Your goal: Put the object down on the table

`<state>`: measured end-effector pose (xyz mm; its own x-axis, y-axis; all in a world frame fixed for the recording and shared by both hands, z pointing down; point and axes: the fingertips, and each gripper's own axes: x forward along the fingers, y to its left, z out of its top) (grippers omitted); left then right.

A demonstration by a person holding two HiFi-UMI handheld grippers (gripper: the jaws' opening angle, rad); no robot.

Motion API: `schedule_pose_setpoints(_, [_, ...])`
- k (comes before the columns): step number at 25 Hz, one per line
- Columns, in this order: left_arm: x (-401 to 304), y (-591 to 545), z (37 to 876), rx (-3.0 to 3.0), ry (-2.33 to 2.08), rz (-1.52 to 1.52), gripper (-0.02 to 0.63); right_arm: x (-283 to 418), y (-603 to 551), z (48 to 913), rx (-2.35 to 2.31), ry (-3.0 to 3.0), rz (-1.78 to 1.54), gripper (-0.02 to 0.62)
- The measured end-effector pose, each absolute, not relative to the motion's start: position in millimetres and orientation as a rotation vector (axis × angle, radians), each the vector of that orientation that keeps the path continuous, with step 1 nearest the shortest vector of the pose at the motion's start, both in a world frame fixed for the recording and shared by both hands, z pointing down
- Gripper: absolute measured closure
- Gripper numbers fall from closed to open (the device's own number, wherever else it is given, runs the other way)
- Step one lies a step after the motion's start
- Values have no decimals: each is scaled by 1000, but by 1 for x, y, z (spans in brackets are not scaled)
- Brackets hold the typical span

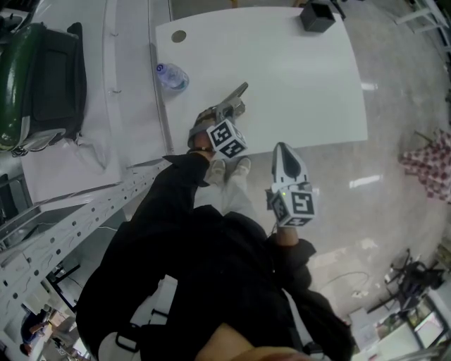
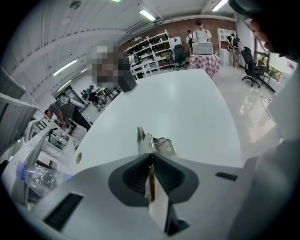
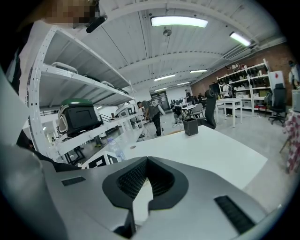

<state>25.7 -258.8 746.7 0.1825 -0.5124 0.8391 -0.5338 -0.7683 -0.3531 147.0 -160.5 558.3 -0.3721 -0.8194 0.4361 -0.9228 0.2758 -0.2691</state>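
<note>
My left gripper (image 1: 232, 99) is shut on a small silver metal clip (image 2: 154, 144), which sticks out past the jaw tips in the left gripper view (image 2: 151, 158). It is held over the near left part of the white table (image 1: 296, 84), close above the tabletop (image 2: 187, 108). My right gripper (image 1: 284, 149) hangs off the table's near edge, over the floor. In the right gripper view its jaws (image 3: 146, 161) meet with nothing between them, and the table (image 3: 211, 150) lies ahead.
A clear water bottle (image 1: 171, 76) lies just left of the table's left edge. A black box (image 1: 316, 15) stands at the table's far edge. A metal shelf rack with a green and black case (image 1: 39, 77) runs along the left. Shiny floor lies to the right.
</note>
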Motion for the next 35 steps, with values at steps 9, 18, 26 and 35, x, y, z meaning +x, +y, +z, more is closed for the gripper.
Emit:
schedule_pose_setpoints(9, [31,-254,751,2395,-1035,1697,553,153,-157,558,1634,-2327,695,603])
schedule_pose_setpoints(18, [32,-247,752,2383,-997,1691,512,153,-153,555,1627,-2330,691,603])
schedule_pose_setpoints(26, [32,-249,732,2407,-1023,1662,509,150,-152,548,1647,-2345,666,603])
schedule_pose_setpoints(35, [28,-254,708,2421,-1088,1628,509,146,-150,529,1656,-2367,613,603])
